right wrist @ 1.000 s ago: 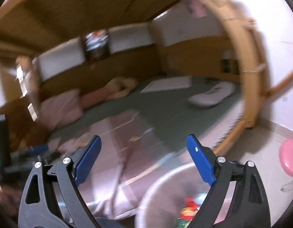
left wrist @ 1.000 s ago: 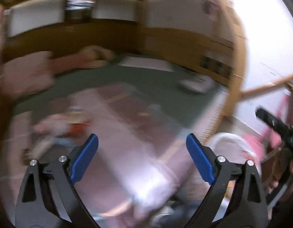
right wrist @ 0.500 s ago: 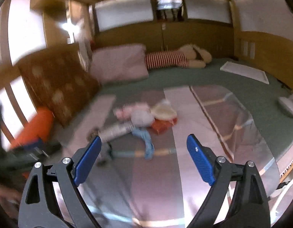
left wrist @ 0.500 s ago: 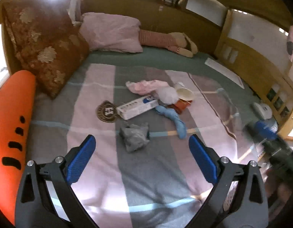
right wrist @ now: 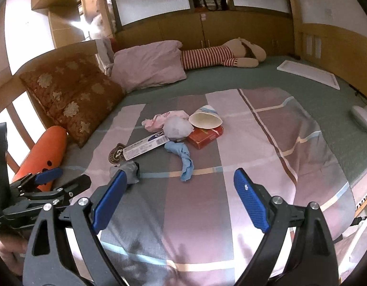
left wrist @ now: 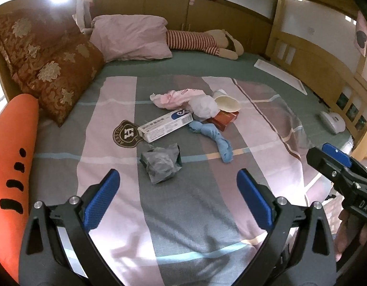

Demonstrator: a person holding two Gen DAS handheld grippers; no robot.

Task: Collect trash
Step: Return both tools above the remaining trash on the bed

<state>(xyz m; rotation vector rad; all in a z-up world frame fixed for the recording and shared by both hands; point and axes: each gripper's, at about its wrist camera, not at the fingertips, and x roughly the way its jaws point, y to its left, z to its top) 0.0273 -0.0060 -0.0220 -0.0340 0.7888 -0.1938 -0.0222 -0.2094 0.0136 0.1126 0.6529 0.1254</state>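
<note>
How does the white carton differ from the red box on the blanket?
The white carton is long and slim, with printed text and a blue logo at one end; the red box is shorter and broader. The carton's top is bare, while a paper bowl sits over the red box's far edge. The carton lies by the crest patch; the red box lies on the pile's other side. Both lie flat on the blanket, untouched.

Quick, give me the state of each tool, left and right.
Left tool: open, holding nothing, above the blanket.
Right tool: open, holding nothing.
</note>
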